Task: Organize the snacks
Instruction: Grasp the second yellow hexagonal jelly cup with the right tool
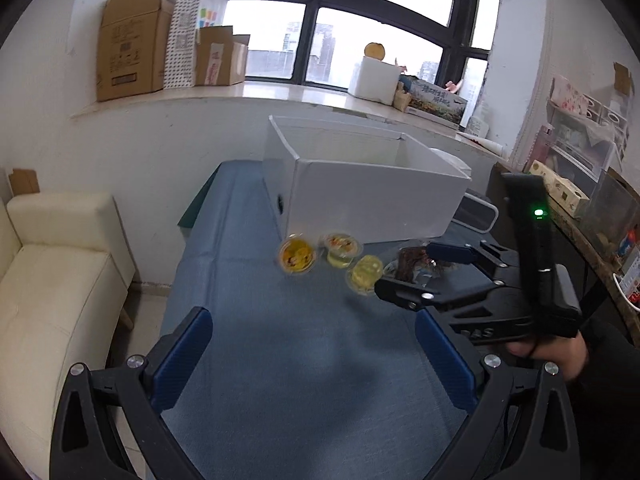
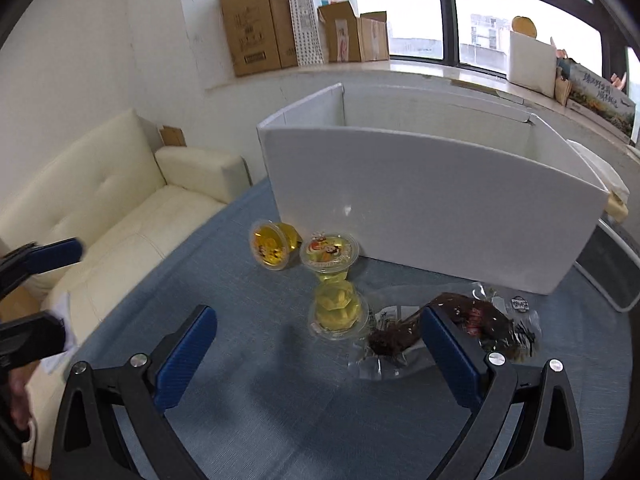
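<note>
Three yellow jelly cups lie on the blue tablecloth before a white box (image 2: 420,208): one on its side at the left (image 2: 272,249), one upright (image 2: 330,258), one upside down nearest me (image 2: 338,312). Clear packets of dark dried meat (image 2: 452,322) lie to their right. My right gripper (image 2: 316,354) is open and empty, just short of the nearest cup and the packets. My left gripper (image 1: 312,356) is open and empty, farther back over bare cloth. In the left wrist view I see the cups (image 1: 297,256), the box (image 1: 372,196) and the right gripper (image 1: 416,270).
A cream sofa (image 2: 120,216) stands left of the table. Cardboard boxes (image 2: 256,24) and other items sit on the window sill behind. A cluttered shelf (image 1: 580,152) stands at the right. A white device (image 2: 612,268) lies right of the box.
</note>
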Demonstrator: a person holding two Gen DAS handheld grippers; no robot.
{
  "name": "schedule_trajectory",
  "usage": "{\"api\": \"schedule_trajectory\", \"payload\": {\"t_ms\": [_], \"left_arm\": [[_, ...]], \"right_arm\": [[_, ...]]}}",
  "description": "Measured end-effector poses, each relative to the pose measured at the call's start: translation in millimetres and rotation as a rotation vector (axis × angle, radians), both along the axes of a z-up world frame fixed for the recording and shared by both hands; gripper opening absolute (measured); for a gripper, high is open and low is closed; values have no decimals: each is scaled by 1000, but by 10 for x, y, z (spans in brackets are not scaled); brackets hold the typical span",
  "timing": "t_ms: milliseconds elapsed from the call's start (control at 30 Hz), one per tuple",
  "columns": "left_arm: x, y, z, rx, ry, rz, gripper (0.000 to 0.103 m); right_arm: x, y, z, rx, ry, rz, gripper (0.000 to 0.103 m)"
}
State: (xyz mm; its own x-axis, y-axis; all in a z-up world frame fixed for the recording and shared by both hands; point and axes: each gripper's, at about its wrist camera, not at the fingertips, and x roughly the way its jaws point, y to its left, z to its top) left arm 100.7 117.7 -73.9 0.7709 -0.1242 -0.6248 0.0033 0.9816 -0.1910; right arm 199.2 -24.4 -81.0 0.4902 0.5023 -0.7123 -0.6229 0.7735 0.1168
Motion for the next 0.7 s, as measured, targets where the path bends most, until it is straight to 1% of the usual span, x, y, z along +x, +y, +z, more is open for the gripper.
{"api": "schedule_trajectory", "payload": {"t_ms": [67,167,267,300,333,367,400,433,467,500,533,633,700], "left_arm": [[-14,26,-29,-9,3,-2,103],[-7,27,-69,-1,10,-7,103],[0,38,-95,-9,15,-6,103],[3,45,-106,-10,17,-6,103],[7,43,-120,-11,21,-7,103],[14,47,-129,-13,22,-7,103],[16,47,-138,-16,23,-7,103],[16,51,-142,-17,23,-7,103],[21,52,-146,-17,25,-7,103],[25,52,-149,-17,25,-6,103],[26,53,-155,-20,26,-7,103],[49,51,-177,-22,35,-6,103],[51,52,-186,-23,34,-5,103]], "right_arm": [[35,83,-70,-23,-1,22,103],[113,180,-171,-54,-1,18,103],[177,240,-246,-56,6,13,101],[186,266,-264,-60,4,10,94],[193,293,-289,-69,1,10,83],[202,325,-315,-82,7,11,77],[215,355,-340,-101,19,11,65],[233,381,-371,-115,28,10,59],[247,395,-401,-129,31,3,50],[263,399,-419,-132,39,0,42],[273,389,-410,-124,37,-2,36],[302,348,-382,-87,59,9,36],[250,334,-351,-87,38,18,36]]}}
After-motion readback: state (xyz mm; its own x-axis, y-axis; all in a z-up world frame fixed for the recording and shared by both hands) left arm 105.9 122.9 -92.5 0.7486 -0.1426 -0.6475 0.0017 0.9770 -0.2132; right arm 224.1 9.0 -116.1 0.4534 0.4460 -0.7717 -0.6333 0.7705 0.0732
